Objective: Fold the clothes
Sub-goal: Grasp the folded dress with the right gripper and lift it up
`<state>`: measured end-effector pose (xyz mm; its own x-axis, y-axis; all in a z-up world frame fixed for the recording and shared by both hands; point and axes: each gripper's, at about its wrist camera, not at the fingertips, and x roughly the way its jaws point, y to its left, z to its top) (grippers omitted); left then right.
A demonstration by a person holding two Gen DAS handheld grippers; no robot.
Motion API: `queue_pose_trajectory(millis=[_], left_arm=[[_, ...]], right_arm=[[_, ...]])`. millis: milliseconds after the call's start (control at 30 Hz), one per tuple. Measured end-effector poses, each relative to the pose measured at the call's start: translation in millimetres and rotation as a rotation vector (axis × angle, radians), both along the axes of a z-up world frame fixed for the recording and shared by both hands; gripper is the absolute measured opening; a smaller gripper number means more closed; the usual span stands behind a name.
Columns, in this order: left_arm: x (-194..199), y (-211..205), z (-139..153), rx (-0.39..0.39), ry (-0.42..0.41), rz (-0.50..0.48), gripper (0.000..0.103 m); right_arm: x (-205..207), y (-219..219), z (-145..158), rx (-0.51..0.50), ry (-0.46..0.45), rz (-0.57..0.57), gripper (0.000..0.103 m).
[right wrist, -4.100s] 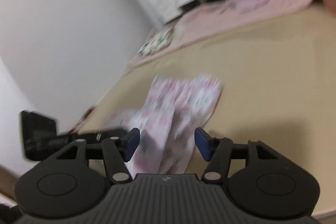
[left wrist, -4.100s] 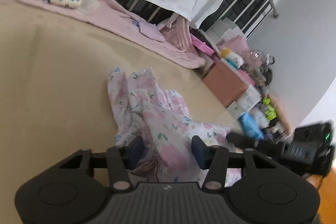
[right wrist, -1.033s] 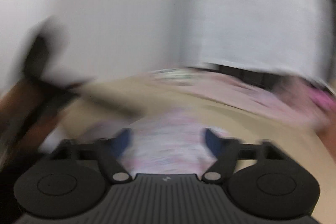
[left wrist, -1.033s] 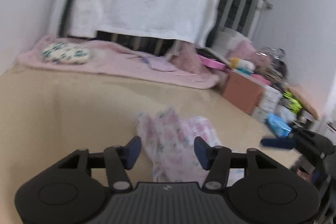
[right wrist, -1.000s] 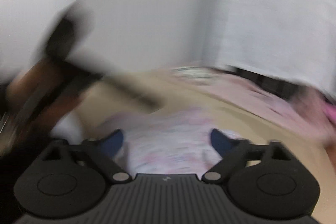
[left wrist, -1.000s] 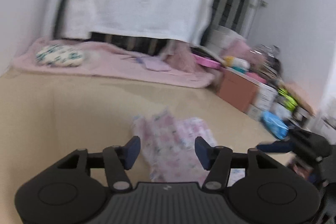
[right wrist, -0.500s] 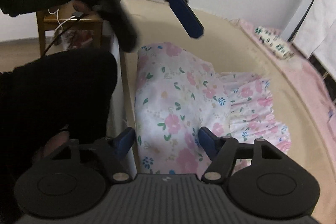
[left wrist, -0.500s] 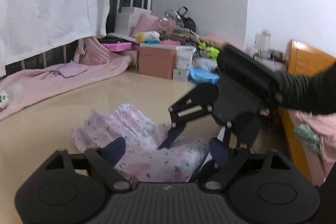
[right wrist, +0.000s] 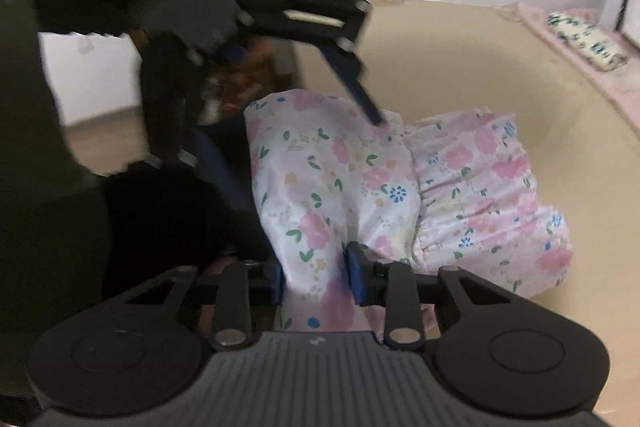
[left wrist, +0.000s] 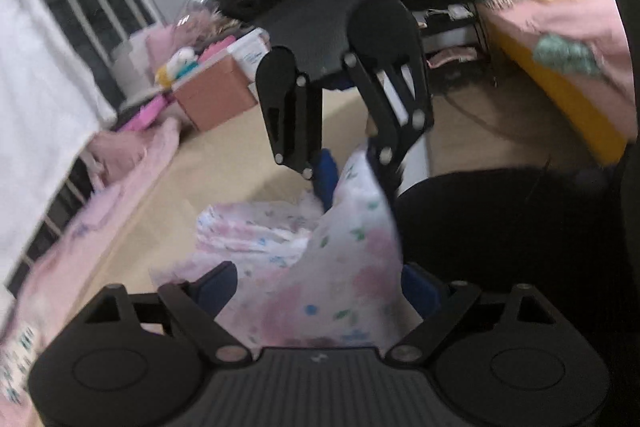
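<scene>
A white floral garment (right wrist: 360, 179) with pink flowers lies bunched on the beige bed (right wrist: 460, 67) at its near edge. My right gripper (right wrist: 318, 277) is shut on a bunched edge of it. In the left wrist view the right gripper (left wrist: 352, 179) pinches a raised peak of the garment (left wrist: 320, 267). My left gripper (left wrist: 320, 285) is open, its fingers wide on either side of the cloth. In the right wrist view the left gripper (right wrist: 304, 131) straddles the garment's far corner, one blue finger (right wrist: 360, 95) touching the cloth.
A pink blanket (left wrist: 120, 179) and a small patterned pillow (right wrist: 584, 39) lie along the bed's far side. A white sheet hangs on a metal rail (left wrist: 40, 67). Boxes and clutter (left wrist: 212, 75) stand beyond the bed. The person's dark clothing (right wrist: 60, 207) is close by.
My right gripper has closed on the garment's edge and lifted it into a peak. My left gripper has swung round and come down over the cloth, still open.
</scene>
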<state>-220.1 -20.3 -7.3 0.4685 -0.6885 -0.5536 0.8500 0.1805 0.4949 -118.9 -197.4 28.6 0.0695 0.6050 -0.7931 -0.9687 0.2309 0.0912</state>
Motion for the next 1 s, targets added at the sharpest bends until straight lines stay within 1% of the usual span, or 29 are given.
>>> queue_pose_trajectory(millis=[67, 133, 200, 233, 267, 300, 333, 367, 400, 433, 467, 500, 567, 667, 700, 733, 767, 800, 833, 867, 900, 933, 967, 1000], left_arm=[[-2.7, -3.6, -9.0, 0.005, -0.001, -0.022, 0.088], [0.3, -5.7, -15.2, 0.009, 0.02, -0.024, 0.081], [6.0, -7.3, -19.3, 0.009, 0.048, -0.012, 0.065], [10.6, -6.2, -18.4, -0.003, 0.076, -0.001, 0.062], [17.3, -3.6, -15.0, -0.021, 0.124, 0.008, 0.056], [25.2, -0.6, -11.5, -0.042, 0.181, 0.02, 0.05], [36.7, 3.2, -7.3, -0.075, 0.262, 0.041, 0.048], [48.1, 7.0, -3.2, -0.108, 0.343, 0.062, 0.045], [59.6, 10.8, 1.0, -0.14, 0.424, 0.084, 0.04], [71.0, 14.7, 4.4, -0.172, 0.501, 0.106, 0.038], [82.2, 18.5, 5.9, -0.2, 0.565, 0.129, 0.036], [92.5, 21.9, 7.1, -0.223, 0.624, 0.146, 0.036], [107.1, 25.3, 8.4, -0.236, 0.699, 0.15, 0.037], [123.5, 24.4, 10.0, -0.244, 0.793, 0.146, 0.037], [129.8, 24.2, 10.6, -0.248, 0.835, 0.15, 0.037], [137.6, 25.2, 10.6, -0.254, 0.89, 0.163, 0.037], [145.2, 26.7, 10.5, -0.262, 0.948, 0.176, 0.037], [152.7, 29.3, 10.3, -0.276, 1.014, 0.194, 0.038], [161.1, 32.2, 10.1, -0.303, 1.078, 0.218, 0.04], [170.0, 36.2, 11.4, -0.352, 1.121, 0.253, 0.049], [178.0, 41.3, 12.8, -0.405, 1.163, 0.286, 0.063], [183.1, 49.5, 14.3, -0.474, 1.195, 0.302, 0.07], [185.6, 57.6, 16.7, -0.539, 1.2, 0.309, 0.081], [185.3, 64.3, 18.9, -0.578, 1.179, 0.33, 0.083]], right_arm=[[-0.5, -3.4, -0.8, 0.023, 0.047, 0.006, 0.029], [1.1, -7.2, -2.1, 0.044, 0.093, 0.006, 0.029], [3.4, -11.2, -1.0, 0.078, 0.144, 0.011, 0.029], [4.2, -13.0, -0.1, 0.092, 0.163, 0.013, 0.029], [4.9, -14.6, 1.0, 0.105, 0.18, 0.013, 0.029], [5.3, -16.1, 2.7, 0.118, 0.186, 0.007, 0.029], [6.4, -18.8, 3.4, 0.134, 0.191, -0.005, 0.03], [6.5, -22.9, 4.0, 0.152, 0.189, -0.025, 0.037], [6.5, -27.6, 3.7, 0.173, 0.178, -0.055, 0.051], [6.4, -30.4, 1.3, 0.189, 0.154, -0.08, 0.06], [5.6, -33.3, -1.0, 0.205, 0.128, -0.104, 0.076], [0.8, -37.2, -3.2, 0.222, 0.091, -0.124, 0.083], [-10.1, -43.7, -10.5, 0.266, 0.021, -0.141, 0.083], [-18.5, -45.2, -23.6, 0.301, -0.074, -0.208, 0.083], [-19.3, -44.8, -28.1, 0.311, -0.1, -0.235, 0.082], [-17.5, -47.4, -31.7, 0.326, -0.103, -0.262, 0.081], [-15.7, -49.9, -35.2, 0.341, -0.106, -0.288, 0.073], [-12.8, -52.3, -38.8, 0.359, -0.1, -0.316, 0.058], [-5.8, -55.1, -42.9, 0.393, -0.053, -0.355, 0.05], [0.0, -61.2, -46.3, 0.436, 0.009, -0.408, 0.034], [6.2, -67.4, -49.9, 0.482, 0.076, -0.461, 0.027], [13.7, -73.7, -54.1, 0.532, 0.16, -0.514, 0.023], [19.4, -77.7, -57.2, 0.558, 0.227, -0.558, 0.02], [25.0, -81.7, -60.3, 0.583, 0.295, -0.602, 0.018]])
